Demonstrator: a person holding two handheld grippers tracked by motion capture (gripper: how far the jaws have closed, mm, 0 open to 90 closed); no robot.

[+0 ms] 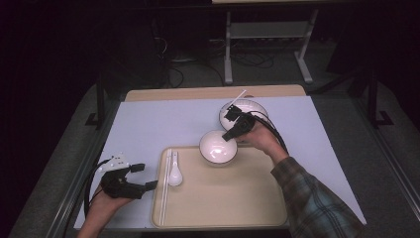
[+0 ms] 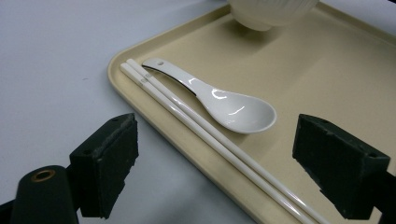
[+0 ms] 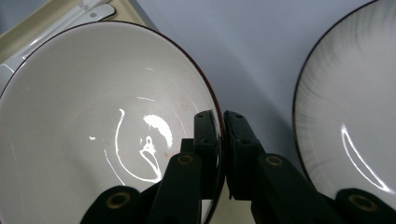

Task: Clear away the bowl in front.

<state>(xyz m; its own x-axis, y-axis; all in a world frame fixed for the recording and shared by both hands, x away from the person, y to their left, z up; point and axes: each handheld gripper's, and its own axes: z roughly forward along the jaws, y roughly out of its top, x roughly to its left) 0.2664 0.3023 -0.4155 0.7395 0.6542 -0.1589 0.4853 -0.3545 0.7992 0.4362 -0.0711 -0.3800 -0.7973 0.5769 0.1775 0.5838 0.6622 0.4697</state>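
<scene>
Dark room surrounds a pale counter (image 1: 148,124) where the right claw (image 3: 223,140) pinches a bowl (image 3: 93,130) by its rim at the tray's (image 1: 223,198) upper edge, seemingly to place it, while the left claw (image 2: 215,163), wide open, waits lower left near the spoon (image 2: 224,105).

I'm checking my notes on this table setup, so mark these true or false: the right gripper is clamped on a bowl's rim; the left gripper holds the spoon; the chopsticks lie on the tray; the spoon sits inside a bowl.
1. The right gripper is clamped on the bowl rim: true.
2. The left gripper holds the spoon: false, its jaws are open and empty.
3. The chopsticks lie on the tray: true.
4. The spoon sits inside a bowl: false, it lies on the tray beside the chopsticks.
</scene>
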